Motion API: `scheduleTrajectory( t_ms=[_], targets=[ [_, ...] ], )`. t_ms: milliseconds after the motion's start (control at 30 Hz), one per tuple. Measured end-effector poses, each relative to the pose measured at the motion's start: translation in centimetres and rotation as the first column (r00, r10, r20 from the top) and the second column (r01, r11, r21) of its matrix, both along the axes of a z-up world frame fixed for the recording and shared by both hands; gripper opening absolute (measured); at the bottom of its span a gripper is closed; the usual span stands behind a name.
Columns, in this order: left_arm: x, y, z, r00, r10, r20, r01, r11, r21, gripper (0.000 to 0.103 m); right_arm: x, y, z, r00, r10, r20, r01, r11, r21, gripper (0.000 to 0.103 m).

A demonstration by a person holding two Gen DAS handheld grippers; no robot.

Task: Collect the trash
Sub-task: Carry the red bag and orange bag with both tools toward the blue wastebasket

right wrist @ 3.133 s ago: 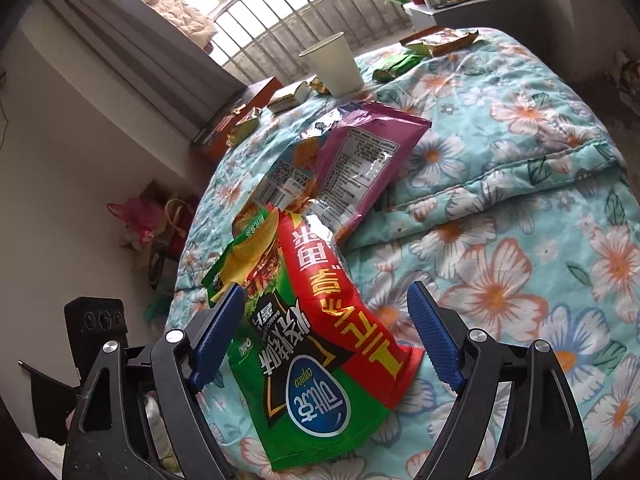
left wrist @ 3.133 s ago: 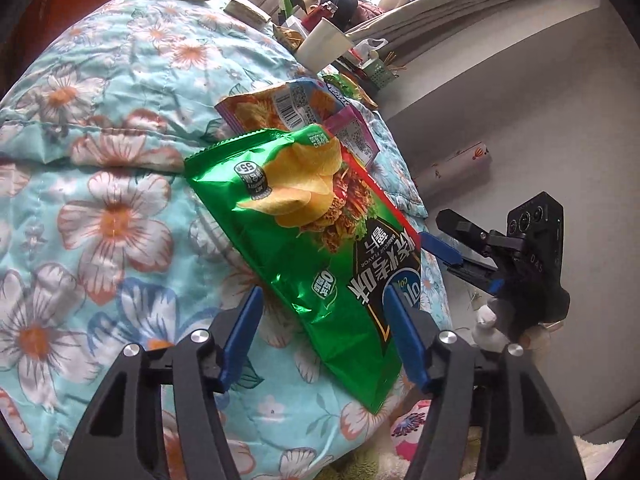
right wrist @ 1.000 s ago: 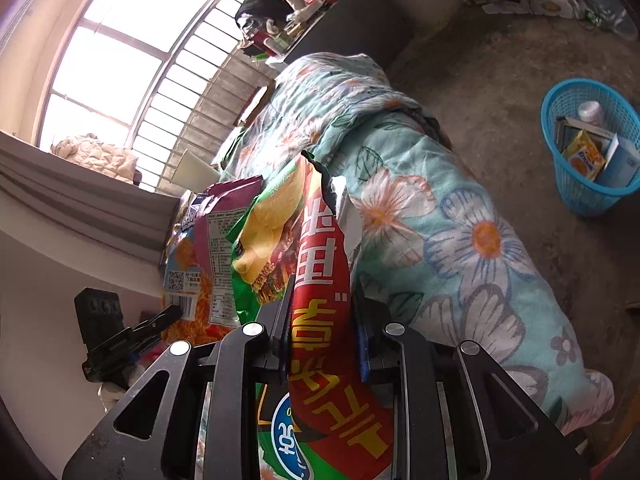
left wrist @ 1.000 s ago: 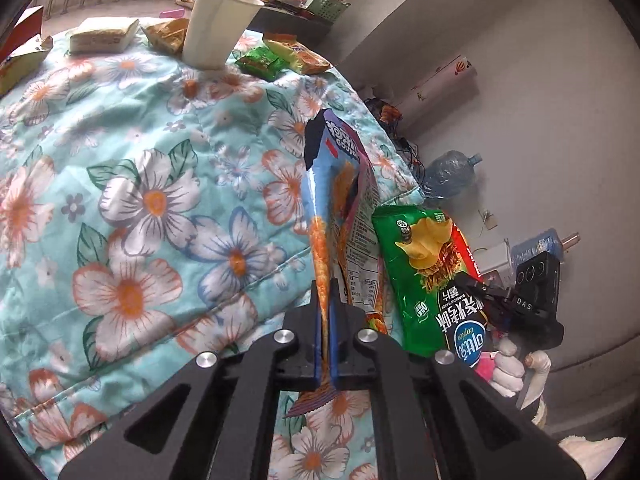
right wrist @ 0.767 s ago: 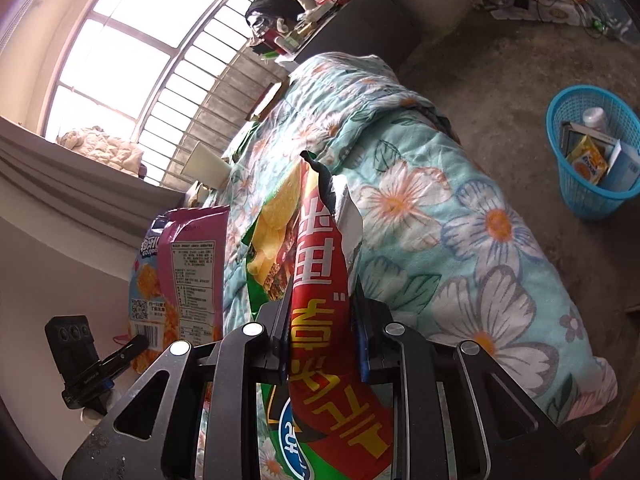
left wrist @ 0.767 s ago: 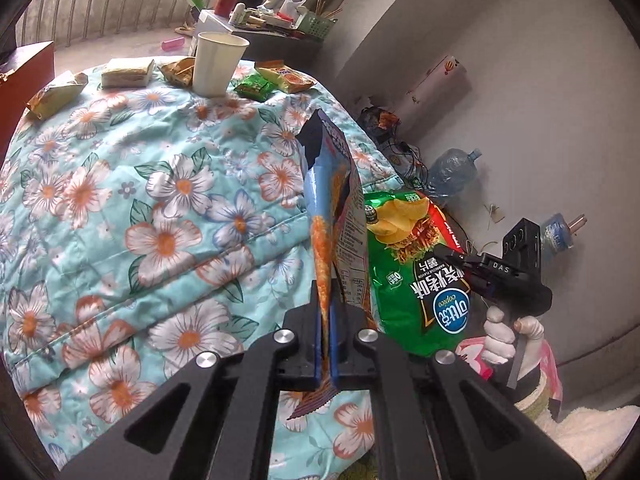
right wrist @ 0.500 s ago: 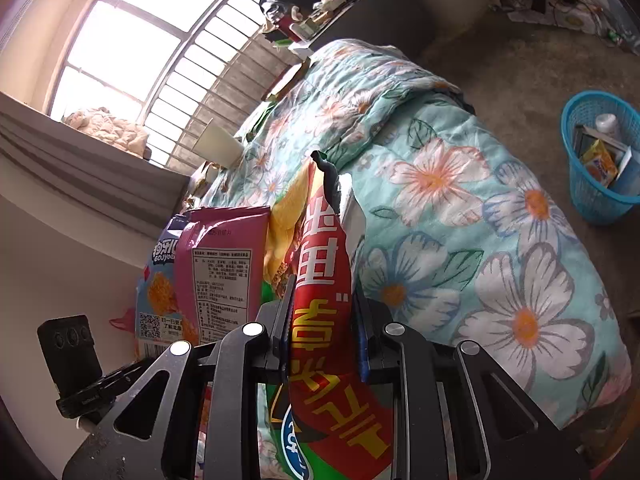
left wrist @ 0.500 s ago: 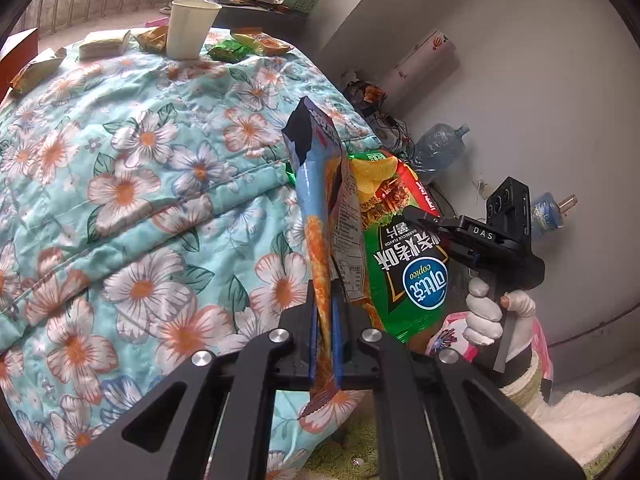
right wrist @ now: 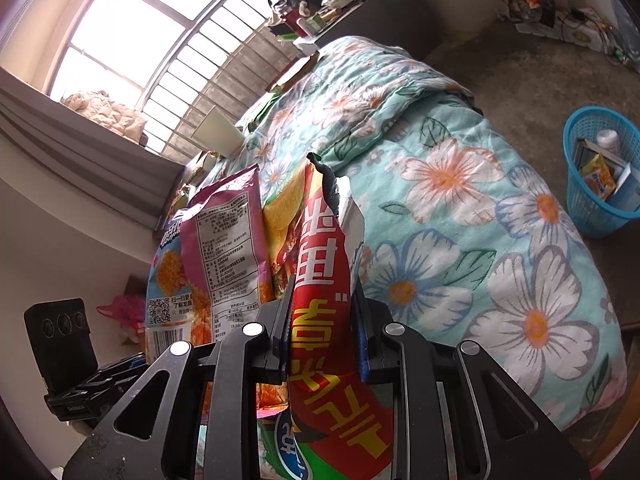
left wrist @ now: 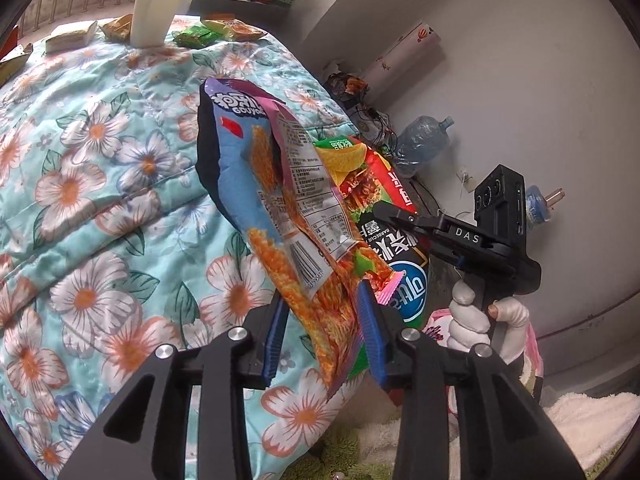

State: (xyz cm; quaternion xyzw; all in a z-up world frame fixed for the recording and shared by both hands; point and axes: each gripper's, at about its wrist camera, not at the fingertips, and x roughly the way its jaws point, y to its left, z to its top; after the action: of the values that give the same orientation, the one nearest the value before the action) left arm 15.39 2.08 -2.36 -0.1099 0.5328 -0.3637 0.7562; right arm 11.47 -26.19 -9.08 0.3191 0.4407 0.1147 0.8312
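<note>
My left gripper [left wrist: 322, 312] stands open, its jaws apart on either side of a blue and pink snack bag [left wrist: 276, 184] that tilts loose between them. My right gripper [right wrist: 322, 312] is shut on a red and green chip bag [right wrist: 320, 264] and holds it upright above the bed. The chip bag [left wrist: 384, 220] and the right gripper also show in the left wrist view. The snack bag [right wrist: 216, 256] shows in the right wrist view, left of the chip bag. Small wrappers [left wrist: 198, 36] lie at the bed's far end.
A floral quilt [left wrist: 80, 160] covers the bed. A white paper cup [left wrist: 154, 14] stands at its far end. A blue basket [right wrist: 600, 168] holding trash sits on the floor at the right. A water jug [left wrist: 420, 140] and cables lie by the wall.
My left gripper's jaws have opened from their grip on the snack bag, which now sags sideways between them. The right gripper keeps hold of the chip bag, close beside the left.
</note>
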Motion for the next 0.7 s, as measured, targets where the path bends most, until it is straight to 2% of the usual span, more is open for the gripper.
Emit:
scheduleTrajectory(
  t_ms=[100, 167, 300, 467, 700],
  targets=[
    [0.4, -0.2, -0.6, 1.0, 0.02, -0.004, -0.02, 0.999, 0.025, 0.03, 0.0, 0.0, -0.1, 1.0, -0.004, -0.001, 0.004, 1.0, -0.001, 0.022],
    [0.7, 0.0, -1.1, 0.999, 0.034, -0.018, -0.033, 0.999, 0.026, 0.018, -0.1, -0.2, -0.2, 1.0, -0.008, -0.003, 0.008, 1.0, 0.002, 0.022],
    [0.8, 0.5, -1.5, 0.998, 0.057, -0.027, -0.057, 0.998, 0.009, 0.007, -0.6, -0.7, -0.2, 1.0, -0.022, -0.001, 0.022, 1.0, 0.007, 0.022],
    [0.6, 1.7, -0.4, 0.994, 0.102, 0.03, -0.102, 0.995, -0.009, 0.002, -1.2, -1.3, -0.1, 0.999, -0.048, 0.007, 0.048, 0.999, 0.016, 0.022],
    [-0.1, 3.8, 2.4, 0.979, 0.16, 0.125, -0.153, 0.986, -0.063, 0.002, -2.5, -2.7, 1.1, 0.994, -0.103, 0.049, 0.101, 0.994, 0.03, 0.021]
  ],
)
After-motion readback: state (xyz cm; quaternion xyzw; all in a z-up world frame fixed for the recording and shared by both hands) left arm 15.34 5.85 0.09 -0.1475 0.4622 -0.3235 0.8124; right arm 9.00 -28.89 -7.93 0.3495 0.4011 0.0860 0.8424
